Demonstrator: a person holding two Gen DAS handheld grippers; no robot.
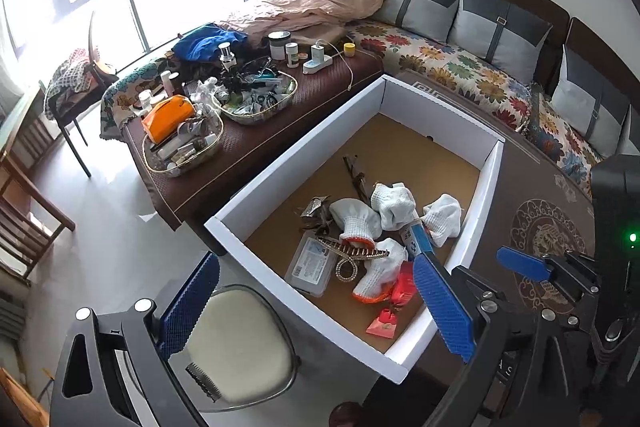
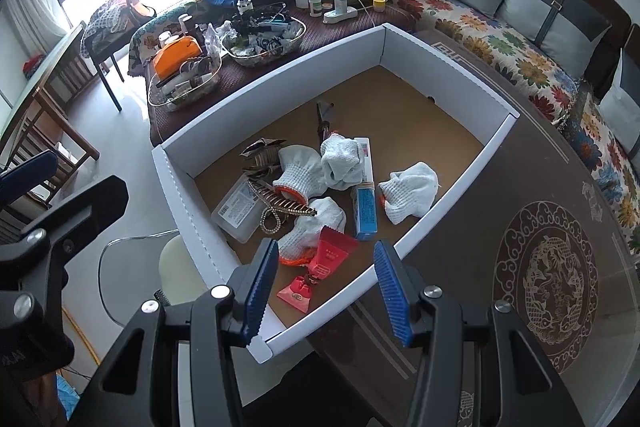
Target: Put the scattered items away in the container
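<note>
A white cardboard box (image 1: 304,147) (image 2: 280,71) with a brown floor stands on the dark round table. In it lie white knitted gloves (image 1: 392,207) (image 2: 408,191), a blue carton (image 2: 366,211), a clear plastic case (image 1: 310,263) (image 2: 236,211), a bead bracelet (image 2: 272,221), a hair clip (image 2: 280,197) and red packets (image 1: 382,323) (image 2: 332,255). My left gripper (image 1: 316,307) is open and empty over the box's near-left corner. My right gripper (image 2: 326,291) is open and empty above the box's near wall; it also shows in the left wrist view (image 1: 520,263).
A low dark table (image 1: 256,135) behind the box carries two baskets of toiletries (image 2: 184,75), jars and a power strip (image 1: 318,63). A sofa with a floral cover (image 2: 500,39) runs along the right. A cream-cushioned stool (image 1: 240,347) stands below the left gripper.
</note>
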